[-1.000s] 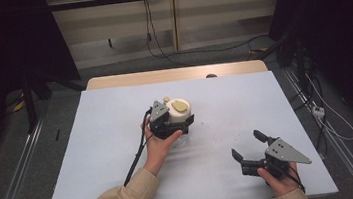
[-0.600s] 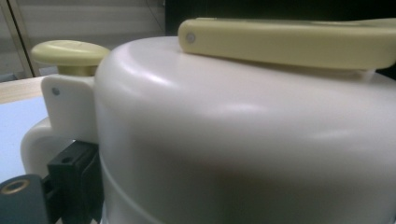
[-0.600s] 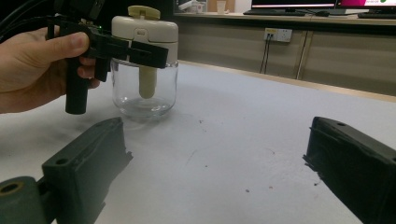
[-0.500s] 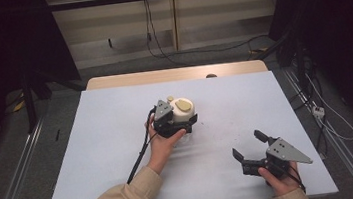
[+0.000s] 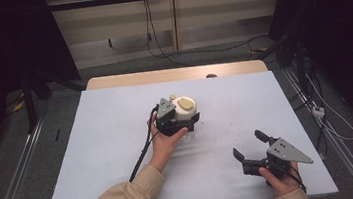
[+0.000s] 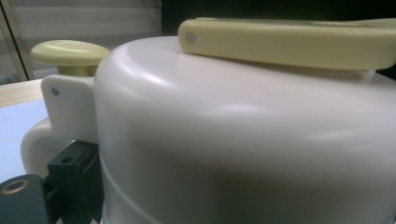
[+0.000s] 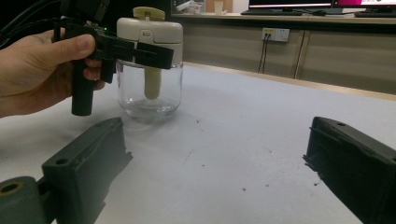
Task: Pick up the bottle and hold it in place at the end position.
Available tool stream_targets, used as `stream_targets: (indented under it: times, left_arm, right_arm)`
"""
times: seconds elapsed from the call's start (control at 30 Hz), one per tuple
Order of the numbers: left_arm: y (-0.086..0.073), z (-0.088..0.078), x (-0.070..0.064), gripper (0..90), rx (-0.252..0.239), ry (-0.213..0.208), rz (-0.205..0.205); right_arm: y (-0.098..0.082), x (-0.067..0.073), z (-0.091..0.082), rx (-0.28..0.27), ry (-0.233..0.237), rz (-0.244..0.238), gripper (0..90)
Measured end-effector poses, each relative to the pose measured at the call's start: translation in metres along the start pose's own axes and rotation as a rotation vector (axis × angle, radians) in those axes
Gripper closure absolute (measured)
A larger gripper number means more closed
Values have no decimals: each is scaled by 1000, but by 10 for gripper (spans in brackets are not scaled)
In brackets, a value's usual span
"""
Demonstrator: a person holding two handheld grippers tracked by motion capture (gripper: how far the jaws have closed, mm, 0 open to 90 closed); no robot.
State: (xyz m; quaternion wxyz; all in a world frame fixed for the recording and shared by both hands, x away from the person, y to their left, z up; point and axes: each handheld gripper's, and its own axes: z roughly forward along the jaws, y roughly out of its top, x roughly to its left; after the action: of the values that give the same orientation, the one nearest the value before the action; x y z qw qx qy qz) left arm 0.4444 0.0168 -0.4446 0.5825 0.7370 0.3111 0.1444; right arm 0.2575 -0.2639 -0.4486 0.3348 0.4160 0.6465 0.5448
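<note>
the left gripper [image 5: 181, 121] is clamped around the white plastic lid [image 5: 184, 107] of a jar [image 7: 149, 70], its black jaws pressing the lid's sides, near the middle of the table [image 5: 103, 138]. wide bare tabletop lies on every side of it, with the far wooden edge well beyond the jar and the near edge well behind the hand [image 5: 165, 140]. the jar stands upright, long axis vertical: a clear glass body with a rounded base, a smooth glossy cream-white cap, a pale yellow knob [image 6: 70, 52] on top and a flat yellow lever [image 6: 289, 43] lying across the cap. a pale tube [image 7: 152, 84] hangs down inside the glass. the right gripper [image 5: 251, 146] rests low near the table's front right corner, jaws spread wide and holding nothing, pointing toward the jar, well apart from it with open matte surface between. the tabletop is pale and smooth, with a few dark specks.
</note>
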Motion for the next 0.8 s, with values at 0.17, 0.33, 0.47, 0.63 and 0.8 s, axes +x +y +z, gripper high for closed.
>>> stream_targets:
  times: [0.17,0.33,0.47,0.63,0.8]
  left_arm:
    - [-3,2,0,61,13,5,4]
    - [-6,3,-2,61,17,5,10]
    - [-6,3,0,61,13,3,8]
    - [-8,2,0,61,11,0,9]
    - [-9,0,0,60,14,-4,24]
  right_arm:
    - [0,0,0,1,-1,-2,47]
    - [0,0,0,1,1,-3,47]
    - [0,0,1,3,2,-4,47]
    - [-1,0,0,4,-1,-5,47]
    - [-1,1,2,7,-2,-6,46]
